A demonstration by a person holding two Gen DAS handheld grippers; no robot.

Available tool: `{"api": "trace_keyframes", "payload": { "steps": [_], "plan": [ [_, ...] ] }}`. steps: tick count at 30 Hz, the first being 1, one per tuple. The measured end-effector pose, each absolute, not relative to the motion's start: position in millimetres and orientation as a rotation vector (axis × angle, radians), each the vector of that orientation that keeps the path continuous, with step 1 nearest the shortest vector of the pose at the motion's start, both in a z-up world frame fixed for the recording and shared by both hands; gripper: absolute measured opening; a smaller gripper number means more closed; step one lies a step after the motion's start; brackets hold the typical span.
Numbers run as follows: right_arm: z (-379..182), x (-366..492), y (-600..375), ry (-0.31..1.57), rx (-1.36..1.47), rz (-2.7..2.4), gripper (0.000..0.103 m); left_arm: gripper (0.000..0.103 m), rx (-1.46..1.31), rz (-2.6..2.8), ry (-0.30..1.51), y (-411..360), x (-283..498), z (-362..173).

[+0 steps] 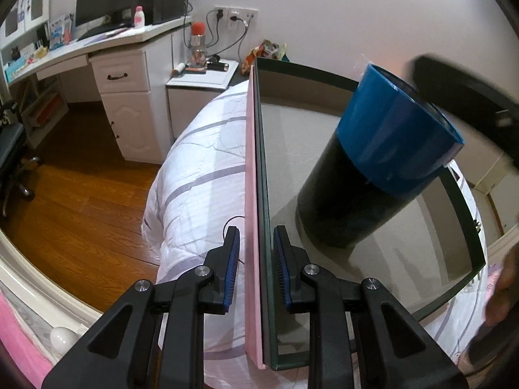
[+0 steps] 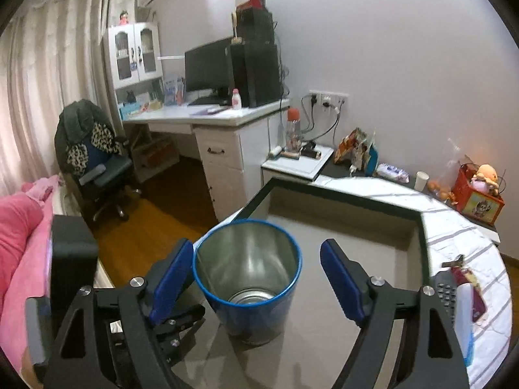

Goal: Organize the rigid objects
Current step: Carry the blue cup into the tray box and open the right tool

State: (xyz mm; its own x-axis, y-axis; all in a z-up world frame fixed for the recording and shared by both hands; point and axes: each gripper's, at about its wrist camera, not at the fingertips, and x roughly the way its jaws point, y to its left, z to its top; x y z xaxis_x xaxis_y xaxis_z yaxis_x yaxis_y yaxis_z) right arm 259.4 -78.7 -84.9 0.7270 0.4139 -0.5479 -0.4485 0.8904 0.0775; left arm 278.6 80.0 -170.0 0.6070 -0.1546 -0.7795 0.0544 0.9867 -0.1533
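An open box with a pink outer wall (image 1: 251, 175) and dark rim sits on the bed. A blue and black metal can (image 1: 379, 159) stands upright inside it, open end up (image 2: 249, 275). My left gripper (image 1: 256, 253) straddles the box's left wall with small gaps beside both pads, so it is open. My right gripper (image 2: 256, 278) is open, its fingers either side of the can's top without touching it. The box floor (image 2: 350, 259) is grey.
The box rests on a white striped quilt (image 1: 201, 175). A white desk (image 2: 211, 120) with monitor, an office chair (image 2: 97, 162), a bedside stand (image 2: 298, 162) with bottles, and a wooden floor (image 1: 81, 194) lie beyond. A calculator (image 2: 446, 288) lies right of the box.
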Motion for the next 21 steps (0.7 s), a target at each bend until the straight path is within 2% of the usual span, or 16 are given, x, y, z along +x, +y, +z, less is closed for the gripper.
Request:
{"api": "trace_keyframes", "payload": {
  "steps": [9, 12, 21],
  "plan": [
    [-43, 224, -142, 0.444, -0.049, 0.308, 0.084, 0.021, -0.114, -0.104, 0.921, 78, 279, -171],
    [-34, 215, -168, 0.416, -0.029, 0.233, 0.103, 0.021, -0.112, -0.099, 0.924, 75, 279, -172],
    [-34, 187, -233, 0.413, 0.008, 0.035, 0.103, 0.021, -0.087, -0.078, 0.925, 66, 279, -172]
  ]
}}
